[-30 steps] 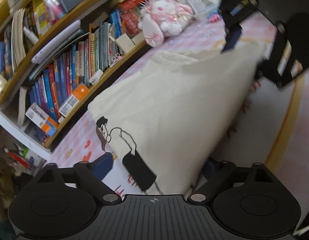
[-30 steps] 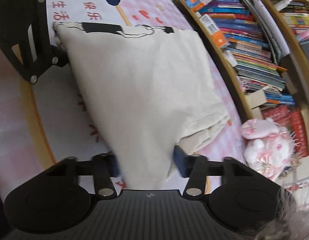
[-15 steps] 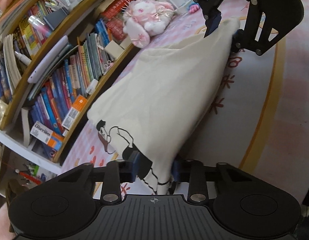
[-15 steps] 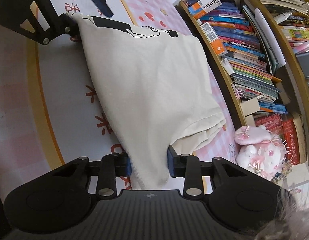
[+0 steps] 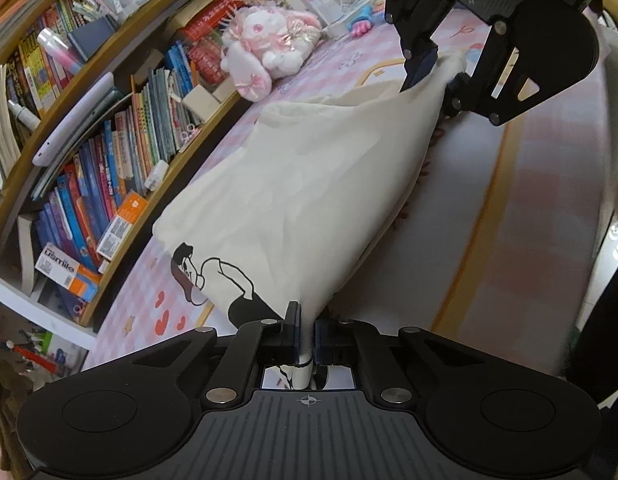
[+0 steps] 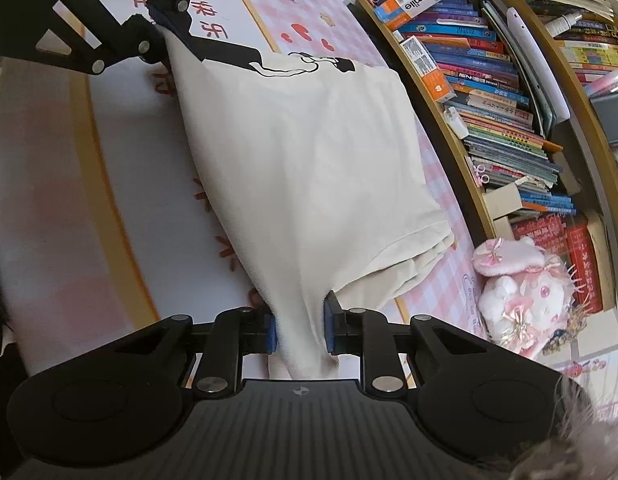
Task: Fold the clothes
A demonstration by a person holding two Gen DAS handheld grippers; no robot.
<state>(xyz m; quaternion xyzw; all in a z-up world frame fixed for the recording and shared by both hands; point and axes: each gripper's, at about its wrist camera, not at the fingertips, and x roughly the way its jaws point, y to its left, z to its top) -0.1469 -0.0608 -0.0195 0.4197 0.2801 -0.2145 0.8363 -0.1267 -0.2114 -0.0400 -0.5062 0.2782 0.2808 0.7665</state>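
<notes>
While both claws clamp the cream shirt | pink checked mat below | bookshelf beside

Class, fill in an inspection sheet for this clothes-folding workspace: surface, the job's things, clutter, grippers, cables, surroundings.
Surface: pink checked mat with a gold-bordered white panel, red characters printed on it.
Job's things: cream T-shirt with black line drawing, one edge lifted, far edge on the mat.
Clutter: pink and white plush toy beside the shirt.
Grippers: left gripper shut on the shirt; right gripper shut on the opposite end.
Cables: nothing seen.
Surroundings: wooden bookshelf full of books along the mat.
</notes>
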